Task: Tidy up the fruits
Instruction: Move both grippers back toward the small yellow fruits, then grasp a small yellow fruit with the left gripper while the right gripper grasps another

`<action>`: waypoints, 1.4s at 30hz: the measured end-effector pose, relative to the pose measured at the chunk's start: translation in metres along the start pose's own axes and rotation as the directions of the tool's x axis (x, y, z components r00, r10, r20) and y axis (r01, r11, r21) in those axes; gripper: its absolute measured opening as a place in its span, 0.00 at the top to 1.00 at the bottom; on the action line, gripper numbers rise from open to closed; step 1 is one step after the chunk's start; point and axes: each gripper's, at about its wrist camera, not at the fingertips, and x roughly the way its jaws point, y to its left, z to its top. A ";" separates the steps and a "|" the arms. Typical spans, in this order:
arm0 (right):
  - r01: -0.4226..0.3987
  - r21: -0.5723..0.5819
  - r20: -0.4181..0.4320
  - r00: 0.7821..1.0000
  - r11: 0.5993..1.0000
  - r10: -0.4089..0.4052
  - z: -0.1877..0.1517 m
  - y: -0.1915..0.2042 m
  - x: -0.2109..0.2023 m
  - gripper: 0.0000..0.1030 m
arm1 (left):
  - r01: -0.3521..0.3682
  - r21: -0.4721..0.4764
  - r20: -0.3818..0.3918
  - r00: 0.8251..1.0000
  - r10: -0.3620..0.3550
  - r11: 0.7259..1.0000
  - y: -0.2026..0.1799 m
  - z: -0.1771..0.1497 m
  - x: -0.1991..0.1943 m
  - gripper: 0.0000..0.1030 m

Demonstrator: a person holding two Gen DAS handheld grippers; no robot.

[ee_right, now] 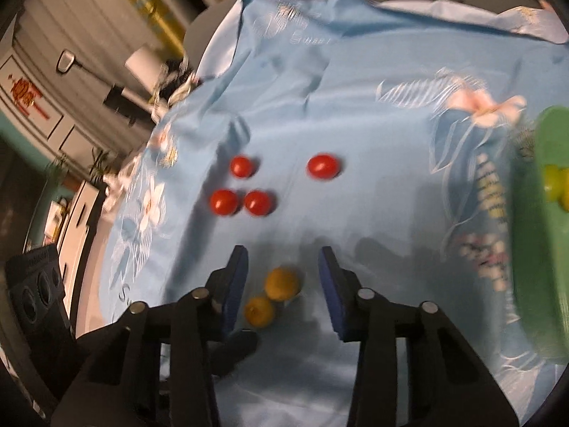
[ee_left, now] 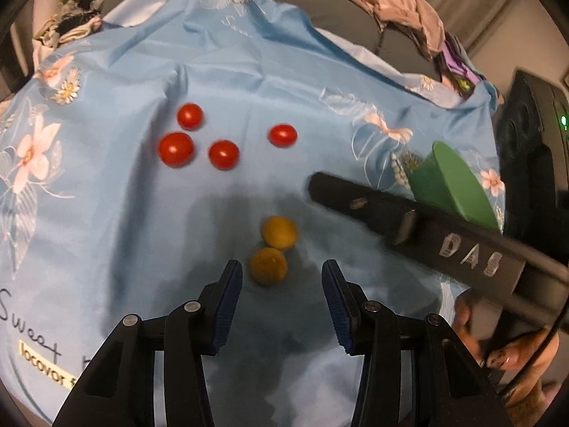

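Left wrist view shows the left tongs spread wide and empty, their blue pads hanging over a light blue flowered cloth that covers the surface. Two yellow-orange fruits lie touching each other on the cloth, just ahead of the gap between the pads; the nearer one sits between the fingertips, but neither pad touches it. Toward 11 o'clock from them, well apart, four red cherry tomatoes rest on the cloth: three bunched close, the fourth alone at 12 o'clock. At 3 o'clock a green bowl is tipped on its side, with the dark body of the other gripper crossing in front of it.

Right wrist view, somewhat blurred, shows the right tongs equally wide open and gripping nothing. The same two yellow-orange fruits lie between its blue pads, clear of both. The red tomatoes sit toward 12 o'clock, and the green bowl fills the 3 o'clock edge with something yellow inside it.
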 end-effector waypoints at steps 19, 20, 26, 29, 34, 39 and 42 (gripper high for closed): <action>0.049 -0.003 -0.108 0.993 0.999 -0.049 -0.004 -0.007 0.038 0.73 | -0.013 -0.038 0.000 1.000 0.013 0.999 0.006 0.001 0.019 0.79; 0.043 -0.001 -0.106 0.993 0.999 -0.043 -0.004 -0.008 0.038 0.74 | -0.016 -0.036 0.004 1.000 0.017 0.999 0.005 0.002 0.019 0.79; 0.044 0.018 -0.084 0.996 0.999 -0.042 -0.002 -0.012 0.033 0.74 | -0.030 -0.026 0.024 0.999 0.031 0.999 0.004 0.002 0.015 0.81; 0.037 0.036 -0.049 0.998 0.999 -0.036 0.001 -0.016 0.022 0.74 | -0.029 -0.031 0.030 0.999 0.030 0.999 0.004 0.002 0.014 0.84; 0.024 0.064 0.010 1.000 0.998 -0.025 0.003 -0.023 0.002 0.74 | -0.021 -0.012 0.034 0.999 0.022 1.000 0.000 0.003 0.014 0.87; 0.029 0.092 0.024 0.999 0.995 -0.032 0.003 -0.033 -0.006 0.74 | -0.001 -0.025 0.038 0.999 0.002 1.000 0.000 0.006 0.012 0.87; 0.018 0.102 0.036 0.999 0.995 -0.021 0.005 -0.036 -0.009 0.74 | 0.009 -0.031 0.065 0.998 -0.007 0.999 0.002 0.008 0.007 0.87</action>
